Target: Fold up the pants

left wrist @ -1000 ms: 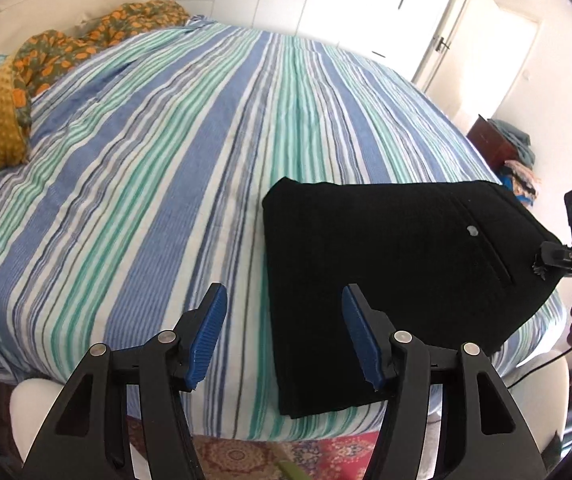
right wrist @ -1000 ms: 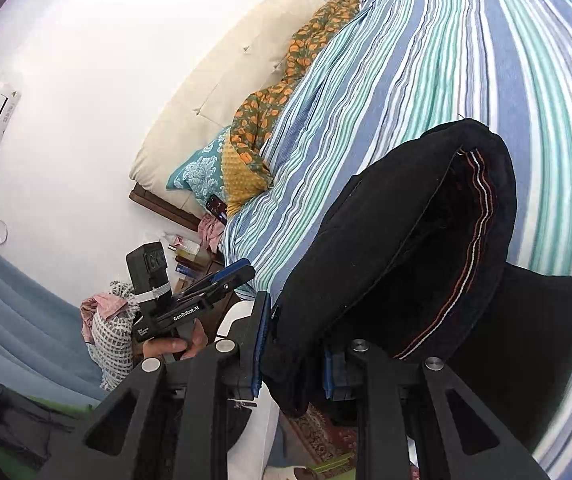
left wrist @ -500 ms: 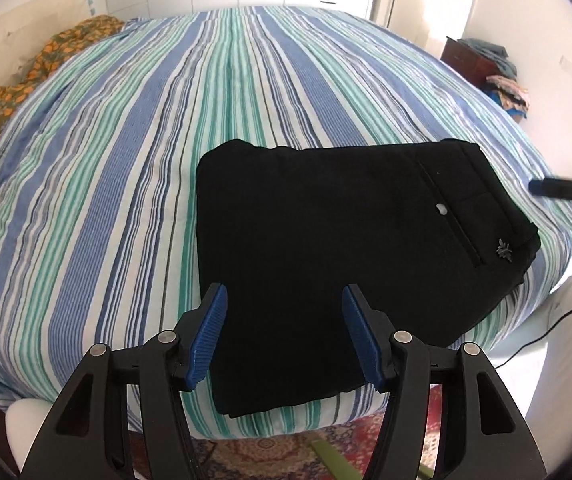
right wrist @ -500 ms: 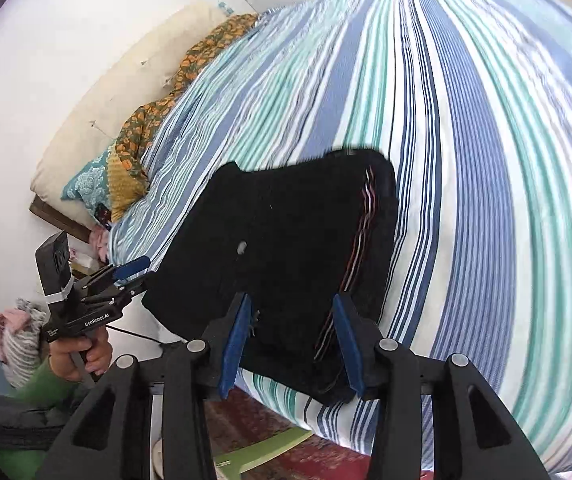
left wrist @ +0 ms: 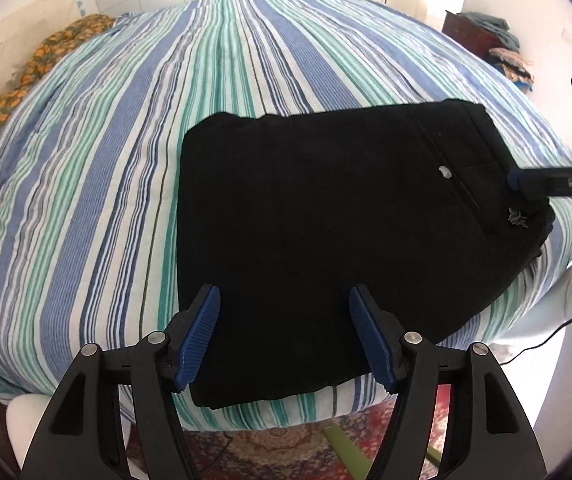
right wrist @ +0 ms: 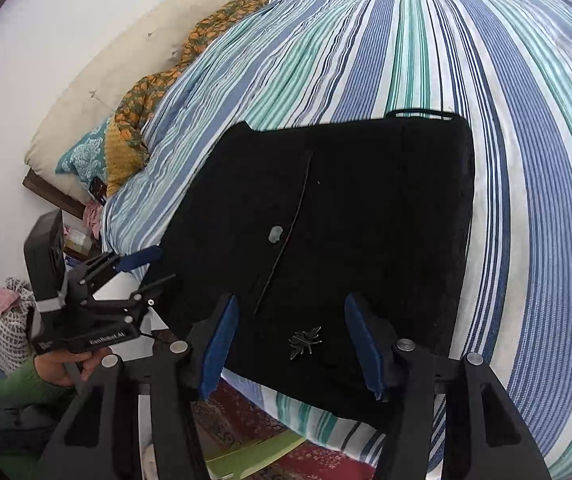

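Observation:
The black pants (left wrist: pixel 326 232) lie folded into a flat rectangle near the bed's front edge, back pocket with a pale button up; they also show in the right wrist view (right wrist: pixel 346 220). My left gripper (left wrist: pixel 284 336) is open and empty, just above the fold's near edge. My right gripper (right wrist: pixel 290 344) is open and empty over the waistband corner with a small metal emblem (right wrist: pixel 305 342). The right gripper's fingers (left wrist: pixel 546 182) show at the pants' right end in the left wrist view. The left gripper (right wrist: pixel 142 268) shows at the pants' left side in the right wrist view.
The bed carries a blue, green and white striped sheet (left wrist: pixel 206 80). An orange patterned cloth (right wrist: pixel 190 60) and pillows (right wrist: pixel 86 152) lie at the head end. A dark cabinet with clothes (left wrist: pixel 482 36) stands beyond the far corner. A patterned rug (left wrist: pixel 278 452) covers the floor below.
The right gripper let go of the pants' waist end, which dropped flat onto the fold, and it opened. The left gripper moved in over the folded pants.

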